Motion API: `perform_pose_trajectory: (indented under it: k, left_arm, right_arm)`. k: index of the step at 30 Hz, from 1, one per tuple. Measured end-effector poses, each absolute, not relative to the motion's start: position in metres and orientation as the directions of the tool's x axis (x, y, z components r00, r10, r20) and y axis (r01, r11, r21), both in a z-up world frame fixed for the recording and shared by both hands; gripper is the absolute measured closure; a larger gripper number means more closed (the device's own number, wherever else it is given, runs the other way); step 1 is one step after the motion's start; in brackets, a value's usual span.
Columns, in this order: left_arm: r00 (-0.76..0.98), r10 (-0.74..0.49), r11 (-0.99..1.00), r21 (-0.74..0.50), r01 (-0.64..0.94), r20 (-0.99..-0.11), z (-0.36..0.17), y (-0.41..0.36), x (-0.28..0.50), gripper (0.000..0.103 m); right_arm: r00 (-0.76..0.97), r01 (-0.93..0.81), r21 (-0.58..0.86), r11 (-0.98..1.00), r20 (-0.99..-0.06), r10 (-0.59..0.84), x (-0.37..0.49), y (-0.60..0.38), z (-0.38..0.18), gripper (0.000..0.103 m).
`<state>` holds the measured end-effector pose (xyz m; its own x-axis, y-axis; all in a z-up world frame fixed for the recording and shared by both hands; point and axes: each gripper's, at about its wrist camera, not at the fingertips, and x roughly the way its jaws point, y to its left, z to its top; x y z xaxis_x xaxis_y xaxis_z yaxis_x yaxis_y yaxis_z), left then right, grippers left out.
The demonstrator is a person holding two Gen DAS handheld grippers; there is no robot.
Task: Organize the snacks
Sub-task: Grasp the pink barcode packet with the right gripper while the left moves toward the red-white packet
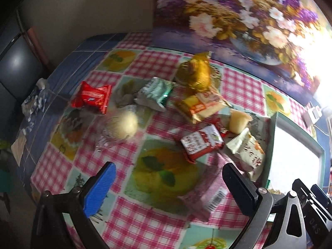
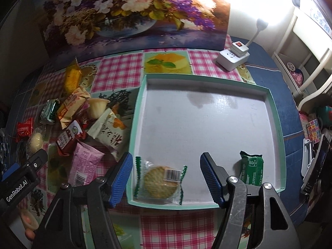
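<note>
A white tray with a teal rim (image 2: 137, 114) lies on the checked tablecloth. In it are a round cracker in a clear packet (image 2: 159, 179) and a green packet (image 2: 251, 170). My right gripper (image 2: 167, 178) hangs open above the cracker packet, its blue pads clear of both packet ends. Left of the tray is a pile of snacks: a pink packet (image 1: 205, 197), a red and white packet (image 1: 201, 143), a beige packet (image 1: 249, 153), a jelly cup (image 1: 238, 122), a red packet (image 1: 93, 97) and a round white bun (image 1: 122, 126). My left gripper (image 1: 170, 188) is open over the cloth, holding nothing.
A large flower picture (image 2: 132, 10) leans along the back. A white power socket with a red switch (image 2: 234, 56) and a lit lamp stand behind the tray. Small items crowd the right table edge (image 2: 313, 145). The table drops off at the left (image 1: 31, 103).
</note>
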<state>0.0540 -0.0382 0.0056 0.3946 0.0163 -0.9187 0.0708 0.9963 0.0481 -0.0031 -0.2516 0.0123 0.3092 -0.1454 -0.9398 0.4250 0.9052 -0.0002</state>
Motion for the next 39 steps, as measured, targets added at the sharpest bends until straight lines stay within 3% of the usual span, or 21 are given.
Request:
perform_pose_trajectory:
  k: [19,39]
  left_arm:
    - [0.368,0.014,0.999,-0.006,-0.053,-0.930,-0.012,0.055,0.064,0.000]
    - [0.311,-0.037,0.999,-0.041,-0.006,-0.950,-0.033,0.047,0.086,0.000]
  right_arm:
    - [0.323,0.370,0.026,0.929,-0.941,-0.103,0.025,-0.184,0.007,0.034]
    - [0.228,0.339,0.090,0.936,-0.974,0.011,0.044,-0.149,-0.052,0.034]
